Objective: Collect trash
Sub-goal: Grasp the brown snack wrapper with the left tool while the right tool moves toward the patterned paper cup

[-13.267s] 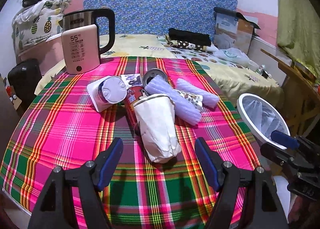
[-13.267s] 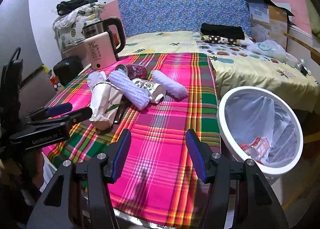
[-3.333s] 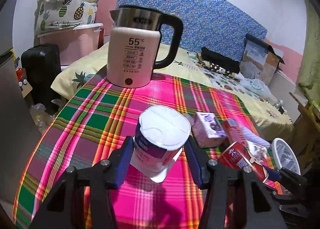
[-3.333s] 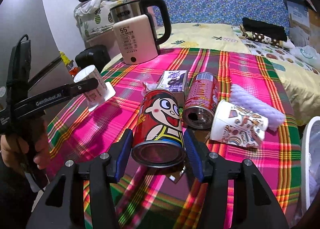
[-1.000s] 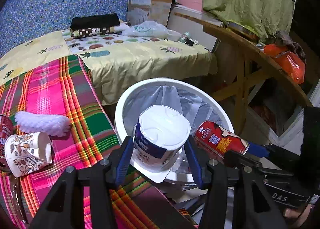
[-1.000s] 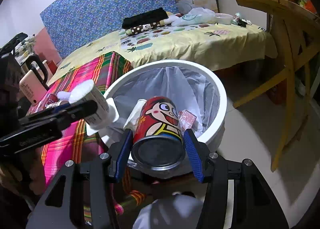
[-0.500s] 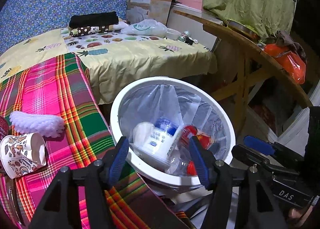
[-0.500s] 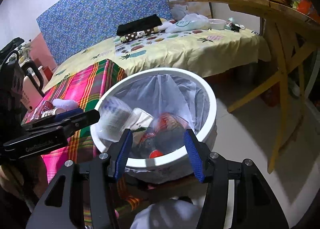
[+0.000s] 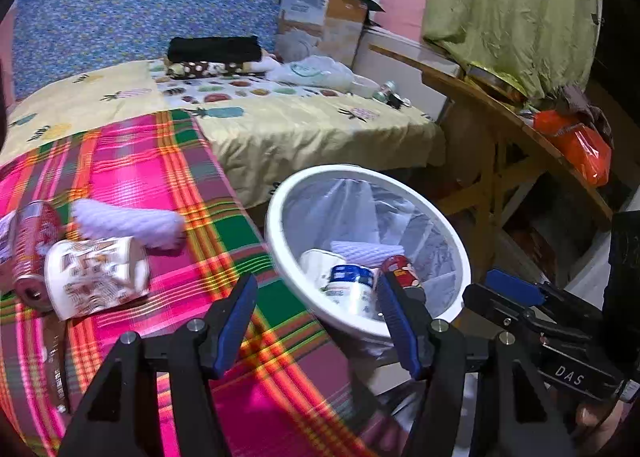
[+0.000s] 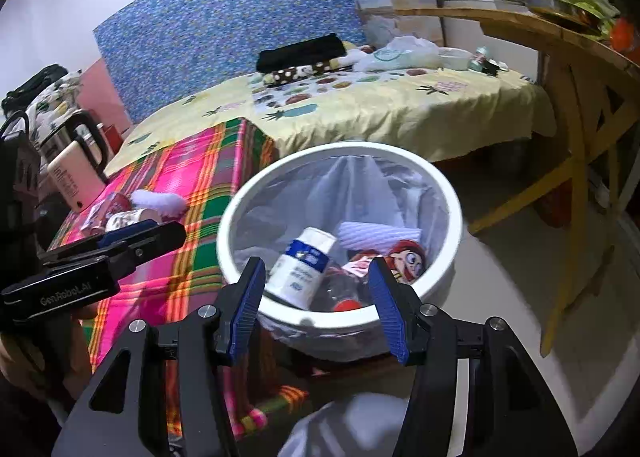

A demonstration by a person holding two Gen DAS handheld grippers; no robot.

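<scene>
A white trash bin with a clear liner stands beside the plaid table. Inside lie a white and blue cup, a red cartoon can and a lilac foam roll. My left gripper is open and empty, over the table edge next to the bin. My right gripper is open and empty, just in front of the bin. On the table remain a patterned paper cup, a red can and a lilac foam roll.
The plaid tablecloth covers the table at left. A bed with a yellow sheet lies behind. A wooden table stands at right. An electric kettle is at the table's far end.
Both grippers opened and dropped the cup and the red can into the bin. The left gripper has since swung left towards the table; the right has drawn back slightly.
</scene>
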